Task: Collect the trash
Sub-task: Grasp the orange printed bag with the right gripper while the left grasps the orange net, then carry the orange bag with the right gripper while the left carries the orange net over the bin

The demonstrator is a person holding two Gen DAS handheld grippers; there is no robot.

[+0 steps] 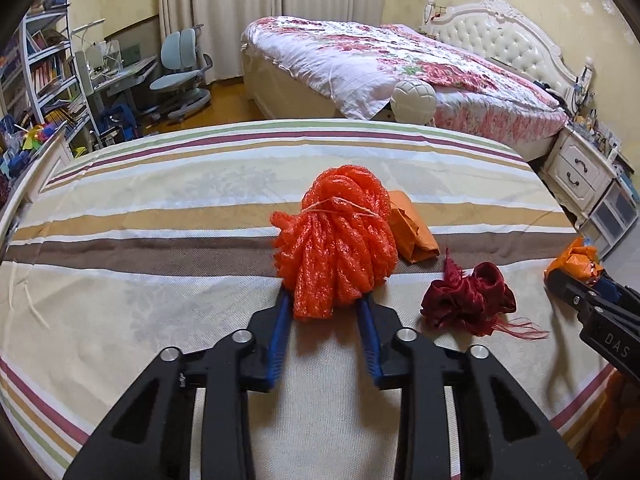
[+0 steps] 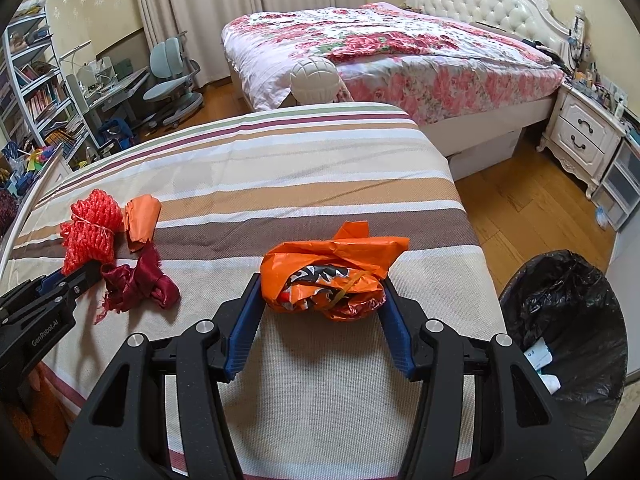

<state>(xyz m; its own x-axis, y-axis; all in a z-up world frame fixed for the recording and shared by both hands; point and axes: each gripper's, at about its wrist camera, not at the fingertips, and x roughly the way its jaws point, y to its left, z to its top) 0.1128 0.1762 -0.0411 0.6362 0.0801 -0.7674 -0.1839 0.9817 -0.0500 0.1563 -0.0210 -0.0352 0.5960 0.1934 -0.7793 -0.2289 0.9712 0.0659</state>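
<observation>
Two beds fill the room; the striped bed (image 2: 280,168) spans mid-frame, with a black-lined trash bin (image 2: 568,320) at lower right. Centre frame, the right hand-held gripper (image 2: 320,300) clamps a crumpled orange bag (image 2: 332,264). The left hand-held gripper (image 1: 324,300) pinches an orange foam net (image 1: 340,236), a dark red cloth (image 1: 468,300) just right of it.

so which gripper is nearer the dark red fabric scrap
Left. The left gripper sits right beside the dark red fabric scrap; the right gripper is farther off, around the orange wrapper.
</observation>
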